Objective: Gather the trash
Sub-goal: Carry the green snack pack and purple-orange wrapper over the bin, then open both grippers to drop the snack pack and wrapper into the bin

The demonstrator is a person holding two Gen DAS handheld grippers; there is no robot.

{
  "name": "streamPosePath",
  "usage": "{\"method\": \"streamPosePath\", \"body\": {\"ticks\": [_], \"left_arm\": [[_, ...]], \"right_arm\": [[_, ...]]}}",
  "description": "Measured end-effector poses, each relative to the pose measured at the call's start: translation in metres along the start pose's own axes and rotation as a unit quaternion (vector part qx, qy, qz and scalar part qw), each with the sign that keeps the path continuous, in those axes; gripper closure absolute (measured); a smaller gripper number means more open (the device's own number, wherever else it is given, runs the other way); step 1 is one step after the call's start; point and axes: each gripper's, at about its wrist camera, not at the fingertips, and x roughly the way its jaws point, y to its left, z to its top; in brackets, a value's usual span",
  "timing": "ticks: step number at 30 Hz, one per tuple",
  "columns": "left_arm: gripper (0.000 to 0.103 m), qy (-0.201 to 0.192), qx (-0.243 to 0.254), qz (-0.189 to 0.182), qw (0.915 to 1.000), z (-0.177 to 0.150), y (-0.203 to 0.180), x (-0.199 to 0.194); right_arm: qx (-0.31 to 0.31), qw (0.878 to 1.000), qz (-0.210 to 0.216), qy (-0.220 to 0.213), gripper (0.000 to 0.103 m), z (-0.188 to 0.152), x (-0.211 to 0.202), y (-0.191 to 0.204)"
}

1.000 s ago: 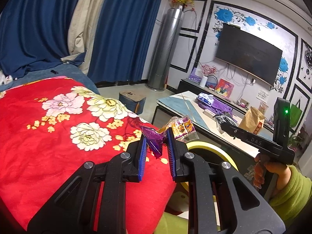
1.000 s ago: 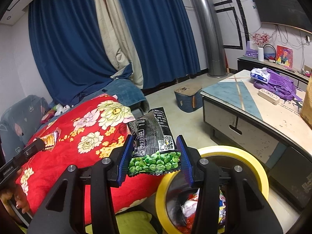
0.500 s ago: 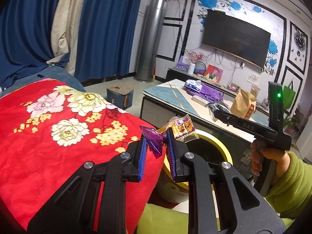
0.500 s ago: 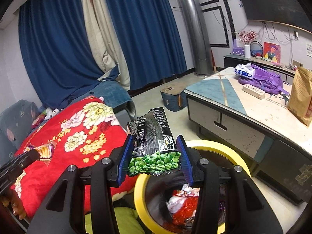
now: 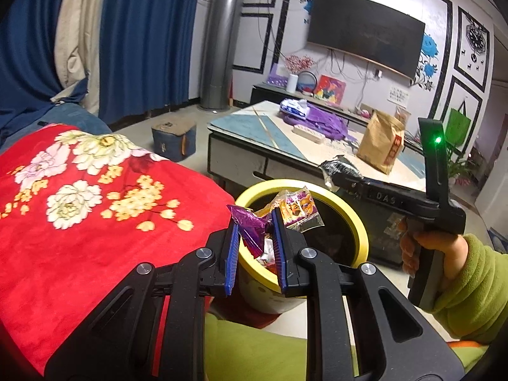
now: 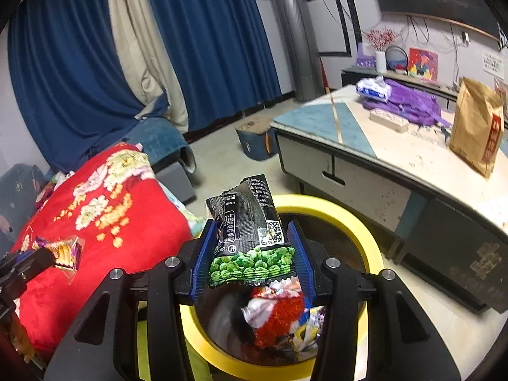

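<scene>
My left gripper (image 5: pixel 254 231) is shut on purple and orange candy wrappers (image 5: pixel 250 225), holding them over the near rim of a yellow-rimmed trash bin (image 5: pixel 355 222). One clear wrapper (image 5: pixel 298 209) sticks out to the right of the jaws. My right gripper (image 6: pixel 250 247) is shut on a black and green pea snack bag (image 6: pixel 247 231), right above the same bin (image 6: pixel 362 231), which holds several crumpled wrappers (image 6: pixel 279 311). In the left wrist view the right gripper (image 5: pixel 336 171) shows from the side, held by a hand in a green sleeve (image 5: pixel 470 282).
A red flowered blanket (image 5: pixel 79 222) covers the seat left of the bin. A low coffee table (image 6: pixel 381 158) stands beyond it with a brown paper bag (image 6: pixel 476 130) and purple cloth (image 6: pixel 409 101). A blue stool (image 5: pixel 173 139) sits on the floor.
Both grippers have moved forward and down toward the bin, each keeping its grip; the bin now lies directly beneath both of them and its contents show.
</scene>
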Motion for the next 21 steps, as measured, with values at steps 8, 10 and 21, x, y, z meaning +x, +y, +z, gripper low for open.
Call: {"method": "streamPosePath", "body": {"ticks": [8, 10, 21], "left_arm": [[0.089, 0.043, 0.017, -0.005, 0.9989, 0.005, -0.012, 0.042], [0.089, 0.050, 0.024, -0.003, 0.9984, 0.008, -0.015, 0.052], [0.074, 0.098, 0.035, -0.033, 0.9940, 0.021, -0.033, 0.104]], "right_arm": [[0.014, 0.999, -0.008, 0.032, 0.057, -0.019, 0.020, -0.018], [0.019, 0.999, -0.010, 0.040, 0.057, -0.025, 0.025, -0.024], [0.062, 0.996, -0.030, 0.050, 0.035, -0.044, 0.034, -0.056]]}}
